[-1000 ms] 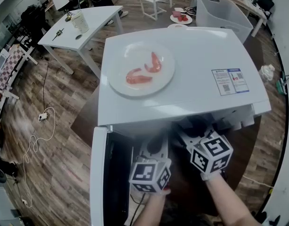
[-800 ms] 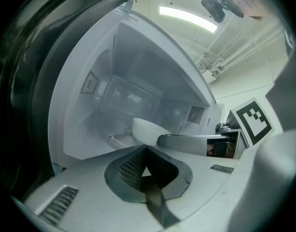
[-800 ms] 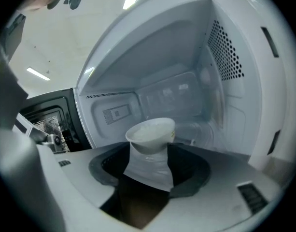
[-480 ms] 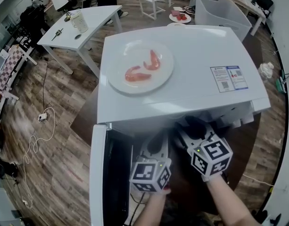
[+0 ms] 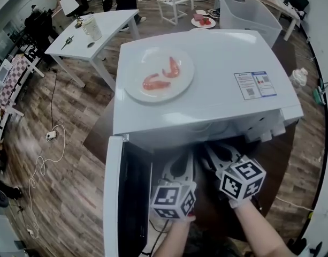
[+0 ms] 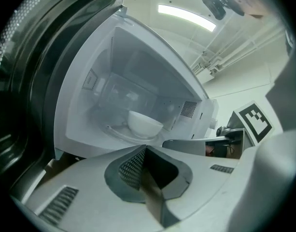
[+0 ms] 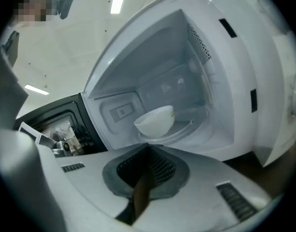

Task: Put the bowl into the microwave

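The white bowl [image 7: 156, 120] stands upright on the glass turntable inside the open microwave [image 5: 206, 95]; it also shows as the bowl [image 6: 144, 123] in the left gripper view. Both grippers hang just outside the cavity's mouth and touch neither bowl nor microwave. My right gripper [image 7: 148, 146] has just been closing and is shut, with nothing between its jaws. My left gripper [image 6: 144, 149] is also shut on nothing. In the head view the left gripper [image 5: 182, 167] and the right gripper [image 5: 214, 155] sit side by side below the microwave's front edge.
The microwave door [image 5: 113, 197] stands swung open at the left, close beside the left gripper. A white plate [image 5: 180, 84] with shrimps [image 5: 155, 82] rests on the microwave's top. A white table [image 5: 105, 28] and a grey bin [image 5: 249, 12] stand beyond. A cable [image 5: 46, 154] lies on the floor.
The right gripper's jaws have come together in front of the opening and that hand has shifted slightly. The left gripper has stayed put.
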The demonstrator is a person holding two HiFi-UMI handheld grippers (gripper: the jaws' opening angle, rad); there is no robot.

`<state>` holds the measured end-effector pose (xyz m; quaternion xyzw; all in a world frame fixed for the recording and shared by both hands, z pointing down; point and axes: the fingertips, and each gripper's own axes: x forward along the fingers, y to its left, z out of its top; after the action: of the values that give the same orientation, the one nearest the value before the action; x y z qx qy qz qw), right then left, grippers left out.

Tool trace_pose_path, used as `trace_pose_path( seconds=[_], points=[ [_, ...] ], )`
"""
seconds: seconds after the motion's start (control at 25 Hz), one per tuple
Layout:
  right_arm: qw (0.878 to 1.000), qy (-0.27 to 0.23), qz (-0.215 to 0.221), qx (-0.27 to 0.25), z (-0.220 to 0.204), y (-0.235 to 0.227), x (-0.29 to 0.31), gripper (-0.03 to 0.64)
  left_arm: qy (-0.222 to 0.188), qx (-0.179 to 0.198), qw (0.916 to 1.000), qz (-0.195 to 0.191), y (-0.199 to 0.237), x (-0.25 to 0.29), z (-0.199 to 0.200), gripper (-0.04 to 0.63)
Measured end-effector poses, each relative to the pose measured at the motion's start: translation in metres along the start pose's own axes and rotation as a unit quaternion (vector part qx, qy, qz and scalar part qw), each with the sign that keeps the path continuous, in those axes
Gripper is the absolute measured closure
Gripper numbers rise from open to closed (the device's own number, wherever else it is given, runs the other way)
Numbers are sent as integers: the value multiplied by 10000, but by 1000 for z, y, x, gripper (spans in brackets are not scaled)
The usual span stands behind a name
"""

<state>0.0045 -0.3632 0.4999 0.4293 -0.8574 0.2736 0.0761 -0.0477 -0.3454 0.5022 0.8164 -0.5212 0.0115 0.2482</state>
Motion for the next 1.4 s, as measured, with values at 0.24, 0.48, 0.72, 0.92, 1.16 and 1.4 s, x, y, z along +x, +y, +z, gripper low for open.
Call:
trace_pose_path(
  seconds=[0.24, 0.48, 0.72, 0.92, 1.16, 1.4],
  points=[
    [9993, -249, 260, 116, -5, 13, -15, 614, 36, -38, 9999, -105, -14, -10, -10, 594],
    [9985, -506, 164, 97, -9, 14, -42, 615, 35, 39, 9999, -153, -27, -22, -16, 594],
    [9984, -483, 271, 115, -16, 26, -70, 617, -81, 41, 9998, -179, -42, -43, -22, 594],
    [9989, -345, 288, -147, -26, 42, -92, 617, -162, 164, 9995, -230, -64, -61, -25, 594],
    [9986, -389, 289, -188, -31, 58, -128, 617, -253, 229, 9989, -335, -91, -90, -28, 594],
    [9980, -478, 354, -221, -35, 80, -167, 617, -267, 322, 9979, -496, -120, -120, -30, 594]
  ],
)
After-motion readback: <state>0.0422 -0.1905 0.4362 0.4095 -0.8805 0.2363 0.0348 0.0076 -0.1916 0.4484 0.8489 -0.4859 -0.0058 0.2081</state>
